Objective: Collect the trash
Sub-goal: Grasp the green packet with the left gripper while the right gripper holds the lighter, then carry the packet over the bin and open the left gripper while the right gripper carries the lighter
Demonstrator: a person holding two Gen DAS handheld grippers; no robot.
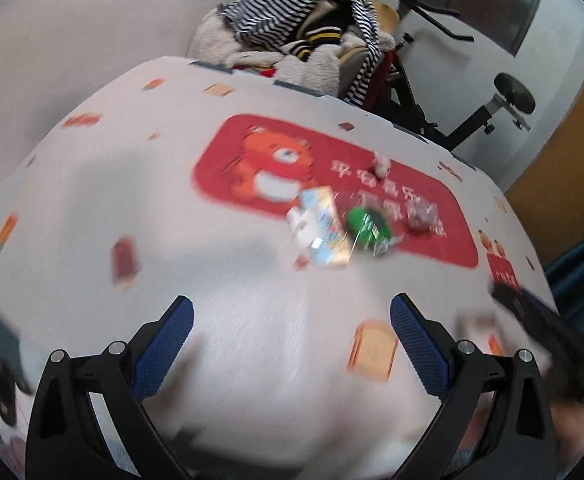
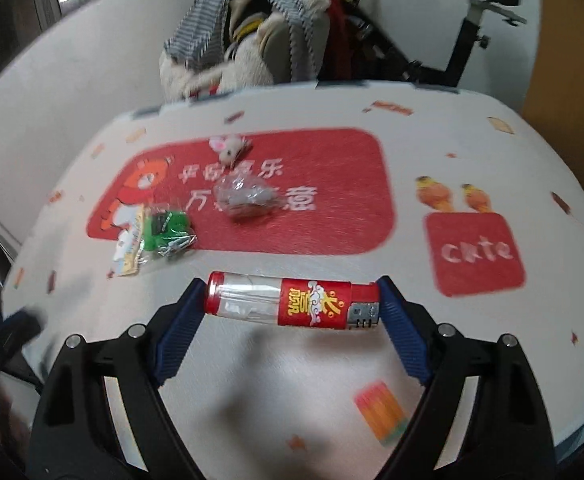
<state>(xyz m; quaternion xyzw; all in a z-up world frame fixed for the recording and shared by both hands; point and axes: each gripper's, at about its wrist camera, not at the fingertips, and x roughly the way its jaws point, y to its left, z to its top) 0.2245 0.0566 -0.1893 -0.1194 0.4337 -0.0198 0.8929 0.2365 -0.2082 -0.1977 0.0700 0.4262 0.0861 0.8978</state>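
Note:
My right gripper (image 2: 292, 300) is shut on a red lighter (image 2: 292, 304), held crosswise by its two ends above the table. My left gripper (image 1: 292, 312) is open and empty above bare cloth. On the red panel of the tablecloth lie a green wrapper (image 1: 368, 228) (image 2: 165, 230), a flat blue and yellow packet (image 1: 324, 236) (image 2: 129, 248), a crumpled clear wrapper (image 1: 422, 214) (image 2: 247, 198) and a small pink-eared toy mouse (image 1: 382, 164) (image 2: 227, 148). The trash lies ahead of both grippers.
The table (image 1: 131, 184) (image 2: 452, 140) has a white printed cloth. Behind its far edge stands a chair heaped with striped clothes (image 1: 292, 20) (image 2: 247, 28). An exercise bike (image 1: 492, 108) (image 2: 472, 20) stands behind on the right.

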